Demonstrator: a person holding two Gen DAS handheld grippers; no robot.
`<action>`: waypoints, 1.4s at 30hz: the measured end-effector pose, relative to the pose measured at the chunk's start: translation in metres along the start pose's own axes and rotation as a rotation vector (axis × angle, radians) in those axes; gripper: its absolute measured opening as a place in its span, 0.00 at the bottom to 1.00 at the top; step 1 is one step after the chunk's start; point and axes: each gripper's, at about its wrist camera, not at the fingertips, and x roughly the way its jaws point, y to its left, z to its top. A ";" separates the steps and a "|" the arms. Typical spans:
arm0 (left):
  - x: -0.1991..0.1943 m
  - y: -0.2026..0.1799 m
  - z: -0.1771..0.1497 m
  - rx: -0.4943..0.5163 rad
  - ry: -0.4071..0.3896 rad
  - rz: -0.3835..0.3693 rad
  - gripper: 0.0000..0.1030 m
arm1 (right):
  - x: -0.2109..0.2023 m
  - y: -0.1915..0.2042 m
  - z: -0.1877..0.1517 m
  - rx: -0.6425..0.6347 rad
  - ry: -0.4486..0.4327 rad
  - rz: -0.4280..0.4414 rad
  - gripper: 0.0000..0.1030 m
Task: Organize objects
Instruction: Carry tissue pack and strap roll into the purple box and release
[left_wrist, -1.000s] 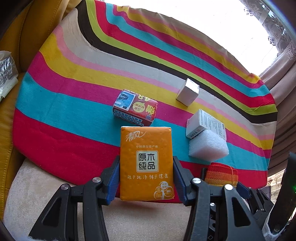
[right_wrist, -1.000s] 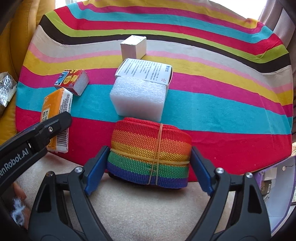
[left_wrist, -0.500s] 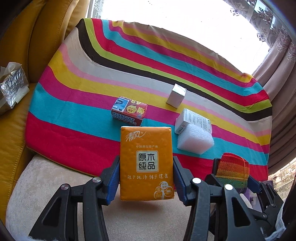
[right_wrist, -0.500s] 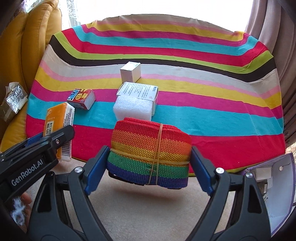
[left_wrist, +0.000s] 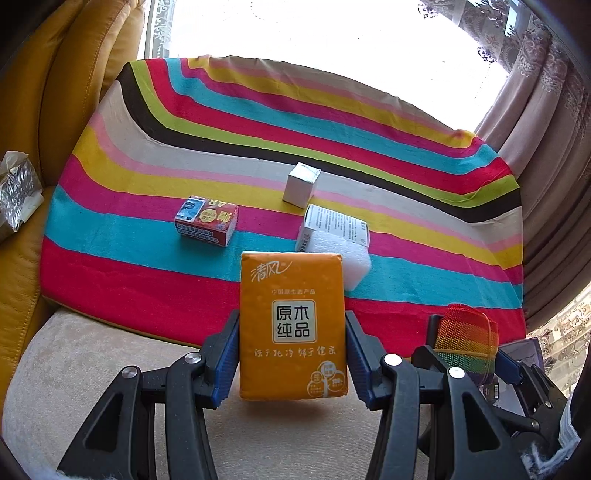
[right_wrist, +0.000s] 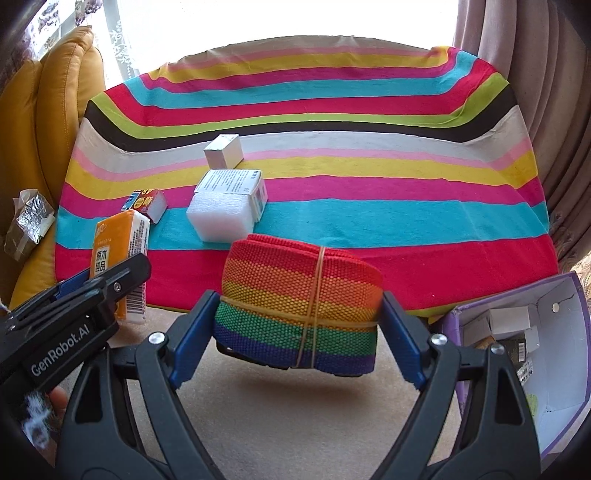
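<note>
My left gripper (left_wrist: 291, 356) is shut on an orange tissue pack (left_wrist: 292, 325) and holds it above the beige cushion, near the striped cloth's front edge. The pack also shows in the right wrist view (right_wrist: 118, 254). My right gripper (right_wrist: 297, 332) is shut on a rainbow webbing roll (right_wrist: 301, 301) bound with a rubber band; it shows in the left wrist view (left_wrist: 465, 341) too. On the striped cloth (left_wrist: 258, 122) lie a red and blue box (left_wrist: 206, 225), a small white box (left_wrist: 301, 184), a printed white box (left_wrist: 338, 223) and a white foam block (left_wrist: 356, 264).
An open purple box (right_wrist: 554, 369) with small items inside stands at the lower right. A foil-wrapped packet (left_wrist: 16, 192) lies on the yellow leather sofa at the left. Curtains (left_wrist: 546, 184) hang at the right. A beige cushion (left_wrist: 92, 369) lies below the grippers.
Both grippers have pulled back and up from the cloth with their loads. More of the cloth and the purple box have come into view.
</note>
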 end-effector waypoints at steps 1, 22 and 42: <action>0.000 -0.002 -0.001 0.001 -0.002 -0.002 0.51 | -0.001 -0.004 -0.001 0.008 0.000 -0.001 0.85; 0.007 -0.079 -0.018 0.127 0.039 -0.085 0.51 | -0.035 -0.107 -0.031 0.172 0.001 -0.040 0.85; 0.017 -0.193 -0.053 0.344 0.146 -0.301 0.51 | -0.056 -0.224 -0.077 0.318 0.049 -0.240 0.85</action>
